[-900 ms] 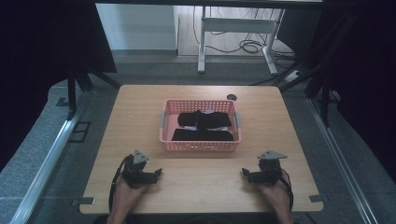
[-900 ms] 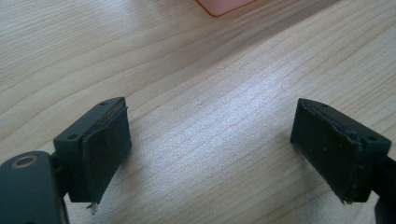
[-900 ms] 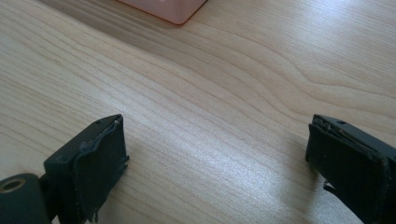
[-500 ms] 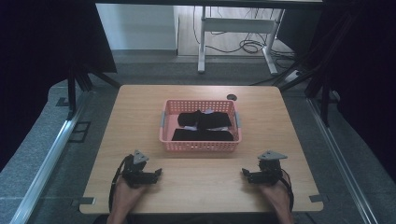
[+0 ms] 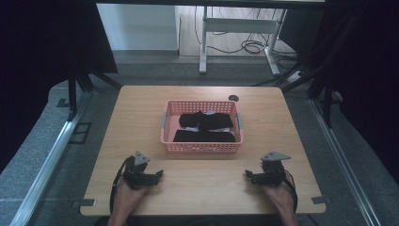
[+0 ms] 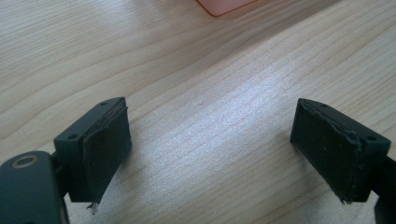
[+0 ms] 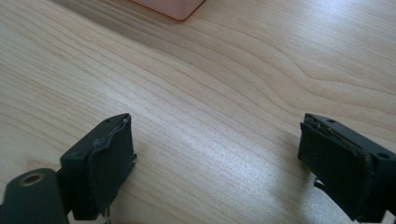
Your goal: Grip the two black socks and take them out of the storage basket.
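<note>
step: reach for black folded cloths (image 5: 203,127) in pink plastic mesh basket (image 5: 164,136), frame centre | left tongs (image 5: 157,175) released, empty | right tongs (image 5: 248,176) released, empty | advice: descend steeply, clear the rim, pinch one top fold

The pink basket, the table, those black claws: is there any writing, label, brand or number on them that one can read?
None can be read.
Pink basket: plain lattice walls, no label.
Dark cloth items inside: a small pale patch shows, too small to tell if it bears text.
Table: bare wood grain.
Left gripper and right gripper: plain black jaws, no markings.
</note>
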Demonstrator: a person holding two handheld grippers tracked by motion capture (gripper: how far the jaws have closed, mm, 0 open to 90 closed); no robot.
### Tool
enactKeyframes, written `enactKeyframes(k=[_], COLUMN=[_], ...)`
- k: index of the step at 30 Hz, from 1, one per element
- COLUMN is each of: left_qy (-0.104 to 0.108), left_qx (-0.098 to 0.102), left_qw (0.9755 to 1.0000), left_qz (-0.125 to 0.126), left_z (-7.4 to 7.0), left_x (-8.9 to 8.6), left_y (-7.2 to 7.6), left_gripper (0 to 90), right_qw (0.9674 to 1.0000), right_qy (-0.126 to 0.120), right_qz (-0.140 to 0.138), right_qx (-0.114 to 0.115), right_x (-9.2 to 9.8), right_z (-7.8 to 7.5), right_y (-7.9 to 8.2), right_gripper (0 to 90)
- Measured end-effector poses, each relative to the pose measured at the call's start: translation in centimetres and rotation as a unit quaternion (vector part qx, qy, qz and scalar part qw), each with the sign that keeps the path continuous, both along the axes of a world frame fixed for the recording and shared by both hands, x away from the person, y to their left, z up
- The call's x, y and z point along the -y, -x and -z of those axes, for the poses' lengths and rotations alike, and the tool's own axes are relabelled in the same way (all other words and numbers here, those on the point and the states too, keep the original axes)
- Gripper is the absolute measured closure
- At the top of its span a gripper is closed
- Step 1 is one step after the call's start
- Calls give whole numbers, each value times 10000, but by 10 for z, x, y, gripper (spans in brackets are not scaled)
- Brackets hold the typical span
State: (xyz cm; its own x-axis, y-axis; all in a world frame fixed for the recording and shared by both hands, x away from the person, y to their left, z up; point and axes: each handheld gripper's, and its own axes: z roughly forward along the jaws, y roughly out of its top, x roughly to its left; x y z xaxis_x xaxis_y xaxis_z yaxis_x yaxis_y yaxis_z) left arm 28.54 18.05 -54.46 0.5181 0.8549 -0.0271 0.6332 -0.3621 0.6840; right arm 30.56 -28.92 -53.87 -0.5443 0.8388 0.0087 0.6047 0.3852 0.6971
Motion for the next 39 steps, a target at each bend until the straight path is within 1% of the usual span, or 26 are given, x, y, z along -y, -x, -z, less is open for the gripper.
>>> enactKeyframes(k=[3, 7, 11, 12, 14, 15, 16, 17, 18, 20, 21, 23, 25, 26, 27, 28, 30, 32, 35, 37, 38, 39], left_qy=[3, -4, -3, 1, 1, 0, 0, 0, -4, -9, -9, -8, -6, -6, 10, 14, 14, 15, 13, 10, 9, 9], left_qx=[1, 10, 8, 7, 9, 9, 10, 10, 13, 15, 16, 15, 12, 12, 1, -1, -1, -2, -2, -3, -3, -3], left_qw=[10000, 10000, 10000, 10000, 10000, 10000, 10000, 10000, 10000, 10000, 10000, 10000, 10000, 10000, 10000, 10000, 10000, 10000, 10000, 10000, 10000, 10000], left_qz=[7, 10, 8, 4, 1, 0, 2, 2, 7, 13, 14, 12, 8, 8, -15, -22, -24, -23, -22, -21, -23, -23], left_z=[0, 0, 0, 0, 0, 0, 0, 0, 0, 0, 0, 0, 0, 0, 0, 0, 0, 0, 0, 0, 0, 0], left_x=[0, 0, 0, 0, 0, 0, 0, 0, 0, 0, 0, 0, 0, 0, 0, 0, 0, 0, 0, 0, 0, 0], left_y=[0, 0, 0, 0, 0, 0, 0, 0, 0, 0, 0, 0, 0, 0, 0, 0, 0, 0, 0, 0, 0, 0], left_gripper=[120, 120, 120, 120, 121, 121, 121, 121, 121, 121, 121, 121, 121, 121, 121, 121, 121, 121, 121, 121, 121, 121], right_qw=[10000, 9999, 9999, 9999, 9999, 9999, 9997, 9997, 9995, 9995, 9994, 9993, 9989, 9989, 9985, 9983, 9981, 9974, 9963, 9956, 9950, 9948], right_qy=[-53, -110, -107, -62, -48, -74, -132, -132, -162, -194, -199, -206, -173, -173, -50, -17, 3, -15, 86, 88, 84, 80], right_qz=[5, -78, -88, -108, -114, -115, -178, -178, -243, -250, -285, -302, -412, -412, -519, -548, -583, -700, -830, -906, -970, -985], right_qx=[-3, -29, -45, -41, -31, -24, -141, -141, -116, -90, -9, 18, 114, 114, 149, 172, 184, 172, 221, 223, 243, 243], right_x=[1, -1, -2, -3, -3, -3, -4, -4, -4, -4, -6, -7, -10, -10, -12, -13, -14, -16, -20, -21, -23, -23], right_z=[-1, -8, -13, -16, -17, -19, -22, -22, -27, -29, -35, -38, -47, -47, -52, -54, -56, -61, -68, -72, -78, -80], right_y=[0, 1, 1, 1, 0, 0, -2, -2, -3, -3, -4, -4, -7, -7, -8, -9, -10, -12, -14, -16, -19, -20], right_gripper=[132, 139, 130, 127, 122, 121, 122, 122, 133, 133, 133, 133, 149, 149, 170, 177, 188, 222, 258, 271, 280, 284])
